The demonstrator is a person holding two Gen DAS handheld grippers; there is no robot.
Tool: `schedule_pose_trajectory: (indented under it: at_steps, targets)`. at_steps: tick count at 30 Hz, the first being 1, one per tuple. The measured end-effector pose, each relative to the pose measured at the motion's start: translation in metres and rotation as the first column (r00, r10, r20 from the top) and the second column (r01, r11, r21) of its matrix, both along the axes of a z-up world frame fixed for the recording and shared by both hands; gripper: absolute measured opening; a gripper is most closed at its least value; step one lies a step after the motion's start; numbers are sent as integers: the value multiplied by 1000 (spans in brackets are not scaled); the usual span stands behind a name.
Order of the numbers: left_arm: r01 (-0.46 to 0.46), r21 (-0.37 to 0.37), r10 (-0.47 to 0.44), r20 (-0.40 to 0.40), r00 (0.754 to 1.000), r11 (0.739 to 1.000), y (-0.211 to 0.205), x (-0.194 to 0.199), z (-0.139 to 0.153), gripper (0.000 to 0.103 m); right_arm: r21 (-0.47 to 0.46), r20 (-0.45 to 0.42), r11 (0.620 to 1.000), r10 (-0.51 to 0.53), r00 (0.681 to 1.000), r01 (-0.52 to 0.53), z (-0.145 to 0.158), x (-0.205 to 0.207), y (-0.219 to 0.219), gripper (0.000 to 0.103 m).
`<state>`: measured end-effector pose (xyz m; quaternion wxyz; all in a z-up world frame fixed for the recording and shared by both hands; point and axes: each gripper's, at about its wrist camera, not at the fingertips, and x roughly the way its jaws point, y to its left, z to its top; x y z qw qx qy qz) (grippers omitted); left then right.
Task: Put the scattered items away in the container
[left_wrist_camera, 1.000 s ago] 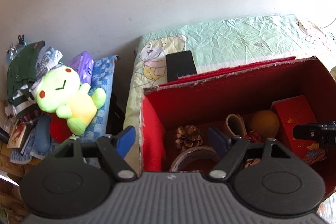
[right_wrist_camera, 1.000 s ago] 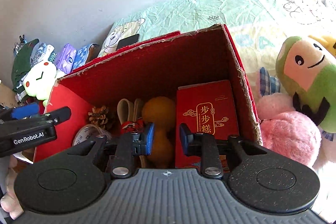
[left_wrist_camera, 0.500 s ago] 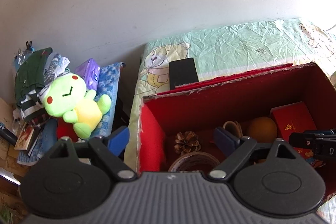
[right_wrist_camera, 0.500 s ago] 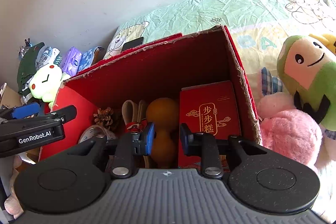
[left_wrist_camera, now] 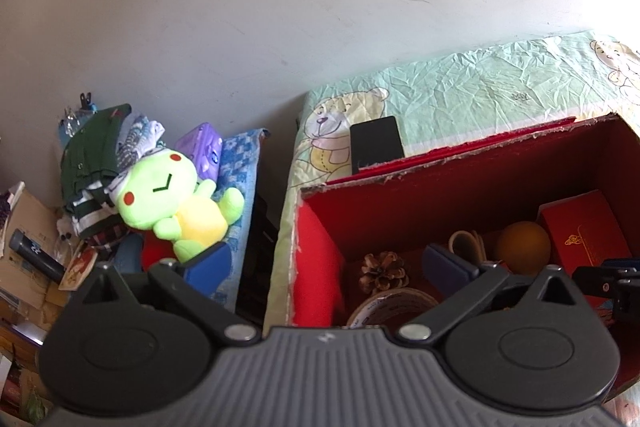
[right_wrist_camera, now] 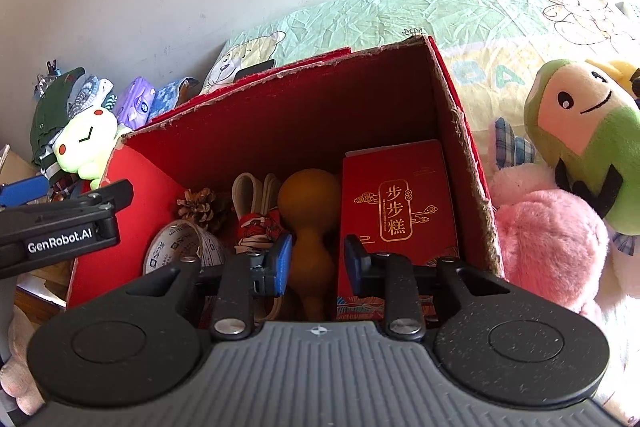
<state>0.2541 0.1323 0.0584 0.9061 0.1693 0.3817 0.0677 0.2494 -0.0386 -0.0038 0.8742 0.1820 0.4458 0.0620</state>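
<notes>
Left claw (left_wrist_camera: 324,263) was spreading wide w/ nothing between its fingers, straddling the left wall of the red box (right_wrist_camera: 288,115), which sat on the bed (right_wrist_camera: 460,15). Right claw (right_wrist_camera: 314,261) was easing apart, gourd (right_wrist_camera: 310,211) in the gap, not pinched. Pinecone (right_wrist_camera: 200,207), tape roll (right_wrist_camera: 180,247) & red packet (right_wrist_camera: 400,207) lay inside the box.

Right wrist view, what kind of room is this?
Likely a bedroom: a bear-print bedsheet against a plain wall, plush toys piled beside the red box, and folded clothes stacked at the left.
</notes>
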Motion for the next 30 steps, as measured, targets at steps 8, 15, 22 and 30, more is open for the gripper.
schedule_pose_trajectory:
  at_steps: [8,15,22,30]
  targets:
    - [-14,11,14,-2,1000,1000,-6,-4,3,103,-5,37,1000,-17,999,17,8,-14,0,41]
    - [-21,19,21,1,1000,1000,-11,-11,5,102,-1,40,1000,-13,999,13,8,-21,2,43]
    - [-36,20,36,15,999,999,-13,-17,10,103,3,49,1000,-6,999,6,9,-29,3,47]
    - [-54,26,54,11,999,998,-19,-23,10,103,-14,62,1000,14,998,-13,9,-35,5,46]
